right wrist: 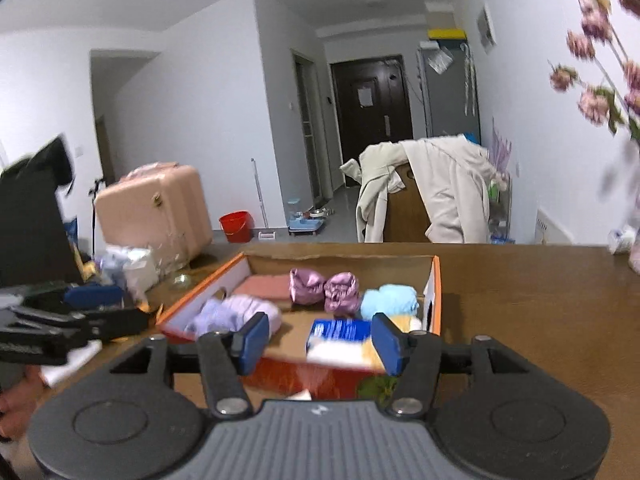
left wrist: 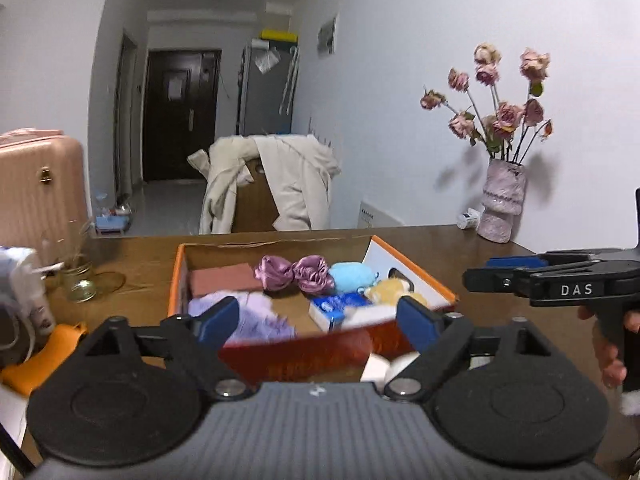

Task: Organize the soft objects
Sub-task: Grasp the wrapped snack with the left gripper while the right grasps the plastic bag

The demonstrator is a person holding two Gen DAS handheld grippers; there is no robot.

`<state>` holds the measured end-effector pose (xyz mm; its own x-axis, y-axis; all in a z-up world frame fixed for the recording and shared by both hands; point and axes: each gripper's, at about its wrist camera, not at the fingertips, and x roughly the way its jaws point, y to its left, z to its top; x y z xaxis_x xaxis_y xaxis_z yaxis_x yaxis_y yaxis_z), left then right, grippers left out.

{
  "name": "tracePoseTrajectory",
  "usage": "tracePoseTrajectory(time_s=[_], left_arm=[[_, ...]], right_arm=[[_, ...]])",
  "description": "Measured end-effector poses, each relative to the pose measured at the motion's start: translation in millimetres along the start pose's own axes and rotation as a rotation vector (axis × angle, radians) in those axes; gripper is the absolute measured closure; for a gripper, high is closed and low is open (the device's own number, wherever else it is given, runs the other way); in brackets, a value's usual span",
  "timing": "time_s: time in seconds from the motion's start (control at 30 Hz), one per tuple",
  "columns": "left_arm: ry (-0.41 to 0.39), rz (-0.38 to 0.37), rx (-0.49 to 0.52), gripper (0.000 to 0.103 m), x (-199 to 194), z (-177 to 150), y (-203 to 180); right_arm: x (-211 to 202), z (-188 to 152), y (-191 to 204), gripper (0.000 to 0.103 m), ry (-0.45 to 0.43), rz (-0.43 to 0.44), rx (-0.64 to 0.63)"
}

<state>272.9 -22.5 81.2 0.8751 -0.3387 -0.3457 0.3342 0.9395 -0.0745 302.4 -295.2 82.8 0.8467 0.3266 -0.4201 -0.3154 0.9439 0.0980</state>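
Observation:
An orange cardboard box [left wrist: 176, 276] [right wrist: 437, 280] stands on the brown table. Inside lie a pink folded cloth [left wrist: 224, 278] [right wrist: 262, 286], two mauve satin scrunchies [left wrist: 294, 272] [right wrist: 324, 286], a light blue fluffy item [left wrist: 352, 276] [right wrist: 390, 300], a lilac fluffy item [left wrist: 260, 316] [right wrist: 240, 312], a blue tissue pack [left wrist: 332, 308] [right wrist: 338, 332] and a yellow plush [left wrist: 390, 290]. My left gripper [left wrist: 320, 322] is open and empty, just in front of the box. My right gripper [right wrist: 318, 342] is open and empty at the box's near wall; in the left wrist view [left wrist: 492, 276] it looks shut.
A vase of dried roses [left wrist: 502, 200] stands at the table's back right. A glass jar [left wrist: 80, 280], an orange item [left wrist: 44, 356] and white bottles [right wrist: 136, 268] lie left of the box. A chair draped with a beige coat [left wrist: 276, 180] stands behind the table.

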Motion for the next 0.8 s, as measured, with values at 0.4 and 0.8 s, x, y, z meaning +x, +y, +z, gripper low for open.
tracePoseTrajectory(time_s=[0.4,0.8], left_arm=[[0.009,0.138,-0.064,0.011,-73.7,-69.2,4.6],[0.058,0.066,-0.053,0.005,-84.0,-95.9,-13.6]], right_arm=[[-69.0,-87.9,54.8,0.032,0.033,-0.039,-0.063],[-86.2,-115.9,65.7,0.029,0.049,-0.060,0.008]])
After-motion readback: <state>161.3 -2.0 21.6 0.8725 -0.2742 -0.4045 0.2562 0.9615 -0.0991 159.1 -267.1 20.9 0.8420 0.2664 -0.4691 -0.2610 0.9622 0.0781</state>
